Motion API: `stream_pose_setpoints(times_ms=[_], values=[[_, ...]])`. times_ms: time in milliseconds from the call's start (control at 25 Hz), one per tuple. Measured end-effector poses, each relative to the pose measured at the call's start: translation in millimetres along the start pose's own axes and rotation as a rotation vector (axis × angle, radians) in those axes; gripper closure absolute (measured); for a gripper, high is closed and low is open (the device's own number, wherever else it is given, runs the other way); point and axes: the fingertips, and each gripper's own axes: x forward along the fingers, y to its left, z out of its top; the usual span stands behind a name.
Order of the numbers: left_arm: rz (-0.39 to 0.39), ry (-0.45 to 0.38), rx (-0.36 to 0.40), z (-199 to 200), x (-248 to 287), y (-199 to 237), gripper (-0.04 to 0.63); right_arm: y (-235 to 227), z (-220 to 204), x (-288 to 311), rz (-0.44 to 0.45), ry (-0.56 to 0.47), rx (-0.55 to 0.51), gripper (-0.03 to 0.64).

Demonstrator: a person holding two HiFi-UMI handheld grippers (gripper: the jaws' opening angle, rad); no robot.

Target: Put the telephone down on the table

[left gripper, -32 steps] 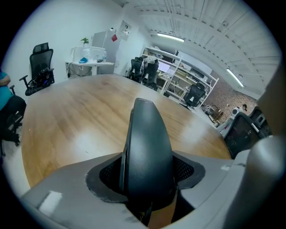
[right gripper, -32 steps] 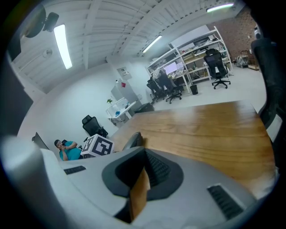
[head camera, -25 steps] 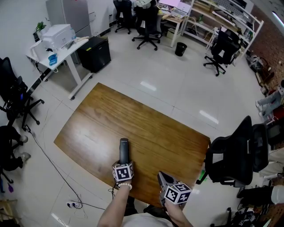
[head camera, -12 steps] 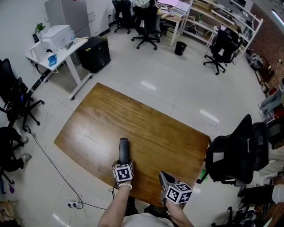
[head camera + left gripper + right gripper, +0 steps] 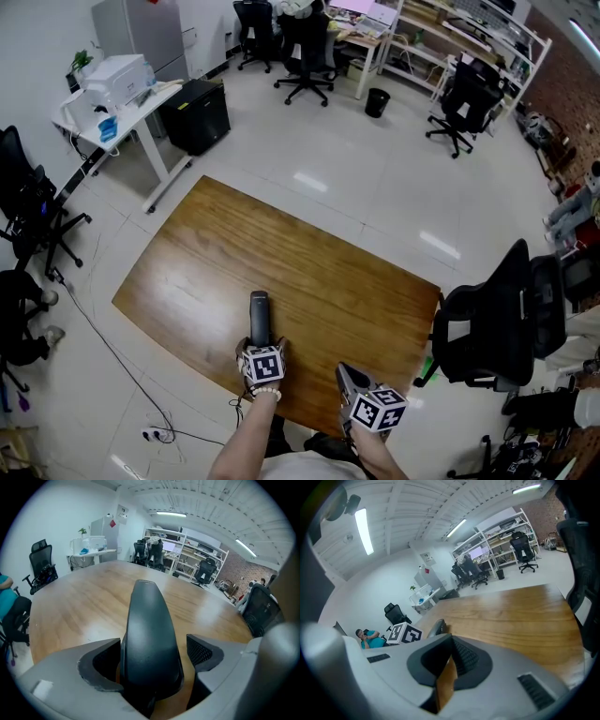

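A dark grey telephone handset [image 5: 258, 317] lies flat on the wooden table [image 5: 309, 267], near its front edge, pointing away from me. My left gripper [image 5: 260, 341] straddles the handset's near end. In the left gripper view the telephone [image 5: 149, 630] fills the space between the jaws, which are opening; a gap shows beside the right fingertip [image 5: 204, 651]. My right gripper [image 5: 346, 376] hovers at the table's front edge, to the right of the handset, with its jaws together and nothing in them. From the right gripper [image 5: 449, 662] view the telephone [image 5: 436, 626] lies off to the left.
A black office chair [image 5: 497, 323] stands close to the table's right corner. To the left are another chair [image 5: 28, 202], a white desk with a printer [image 5: 117, 80] and a cable on the floor [image 5: 112, 356]. More chairs and shelves stand at the back.
The left gripper's jaws have spread slightly on either side of the telephone. Both hands and the handset keep their places.
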Motion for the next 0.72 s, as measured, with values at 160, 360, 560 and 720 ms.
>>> stream_pose_setpoints(times_ms=[160,360,560,720], values=[[0.008,-0.016,-0.005,1,-1,5,0.130,-4,-2,-4,-0.010,0.000,0.003,0.612],[-0.018,-0.048,-0.009,4,-14,5,0.120,-1,0,-3,0.004,0.002,-0.001,0.612],[-0.057,-0.116,-0.039,17,-53,7,0.120,3,2,-3,0.028,-0.004,-0.011,0.612],[-0.094,-0.186,-0.057,35,-86,8,0.121,7,9,-3,0.058,-0.019,-0.020,0.612]])
